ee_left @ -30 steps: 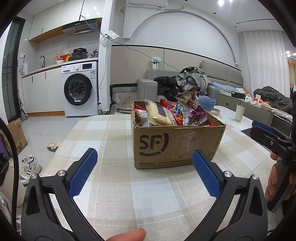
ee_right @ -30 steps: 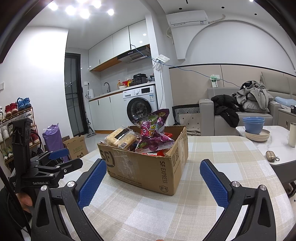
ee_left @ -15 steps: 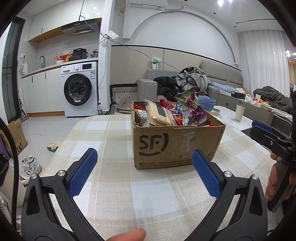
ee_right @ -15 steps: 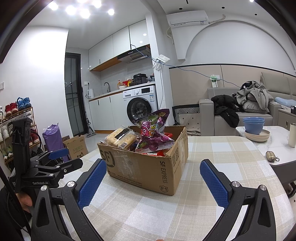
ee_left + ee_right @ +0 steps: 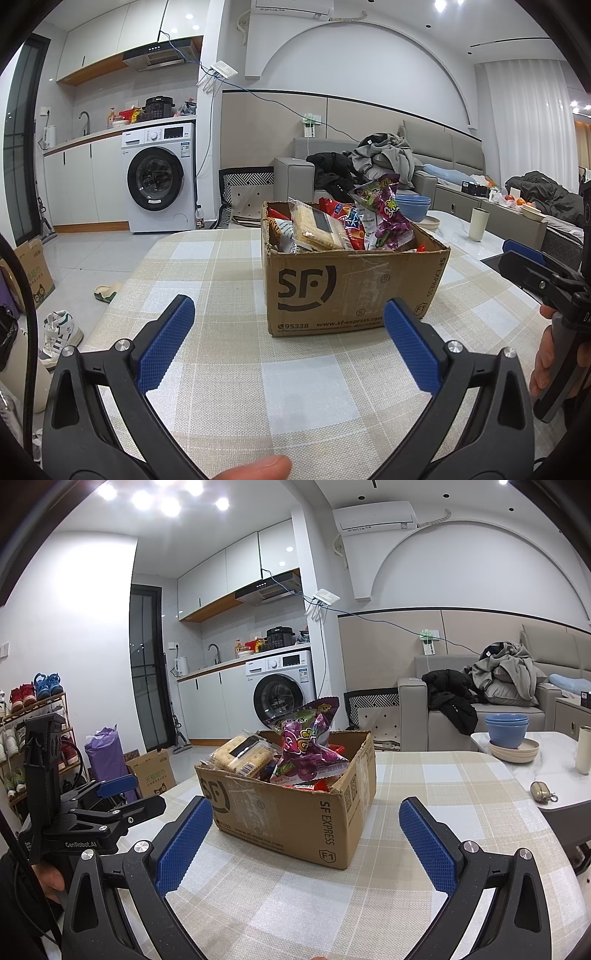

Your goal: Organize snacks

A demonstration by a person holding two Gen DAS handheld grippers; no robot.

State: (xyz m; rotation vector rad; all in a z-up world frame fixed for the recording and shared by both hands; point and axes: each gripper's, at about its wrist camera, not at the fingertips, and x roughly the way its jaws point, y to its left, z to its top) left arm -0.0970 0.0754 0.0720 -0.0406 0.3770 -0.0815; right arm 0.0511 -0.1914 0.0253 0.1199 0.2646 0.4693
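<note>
A brown cardboard box (image 5: 351,288) (image 5: 295,812) marked SF stands on the checked tablecloth, packed with snacks. A purple snack bag (image 5: 388,218) (image 5: 306,749) sticks up highest, beside a clear pack of biscuits (image 5: 314,229) (image 5: 243,755) and red packets (image 5: 340,214). My left gripper (image 5: 288,332) hovers open just in front of the box, nothing between its blue pads. My right gripper (image 5: 306,830) is open too, facing the box's corner from the right side. Each gripper shows at the edge of the other's view, held by a hand.
The table (image 5: 221,369) (image 5: 461,812) carries stacked blue bowls (image 5: 506,731) on plates, a cup (image 5: 478,223) and a small metal object (image 5: 541,792) at the far right. Beyond are a sofa with clothes (image 5: 380,162), a washing machine (image 5: 159,181), a floor carton (image 5: 151,775) and shoes.
</note>
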